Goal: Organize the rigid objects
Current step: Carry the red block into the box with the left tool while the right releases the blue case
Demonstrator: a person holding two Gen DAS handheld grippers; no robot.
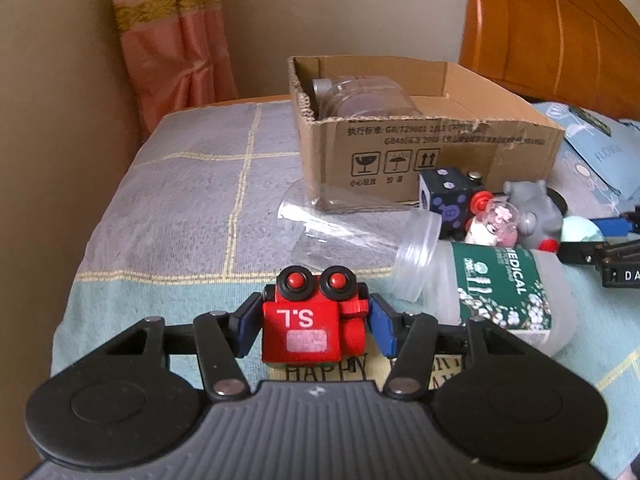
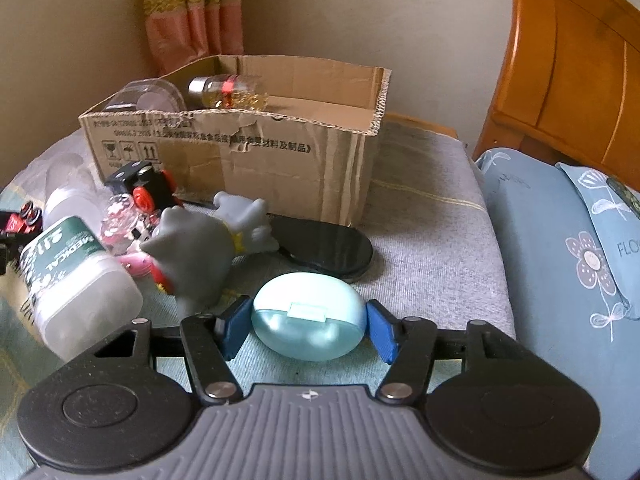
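My left gripper [image 1: 314,320] is shut on a red toy train block [image 1: 312,320] marked "S.L", held upside down with its black wheels up. My right gripper [image 2: 308,322] is shut on a pale blue oval case [image 2: 308,316], just above the bed cover. The open cardboard box [image 1: 432,148] stands at the back, also in the right wrist view [image 2: 280,160]. It holds a clear jar [image 1: 360,96] and a small glass bottle [image 2: 228,90].
Loose on the cover: an empty clear jar [image 1: 352,232], a "MEDICAL" bottle [image 1: 504,292], a dark dice block [image 1: 444,200], a grey animal figure [image 2: 200,248], a pink-flower globe toy [image 1: 496,220], a black flat paddle [image 2: 328,244]. A blue pillow [image 2: 560,260] and orange headboard [image 2: 568,60] stand right.
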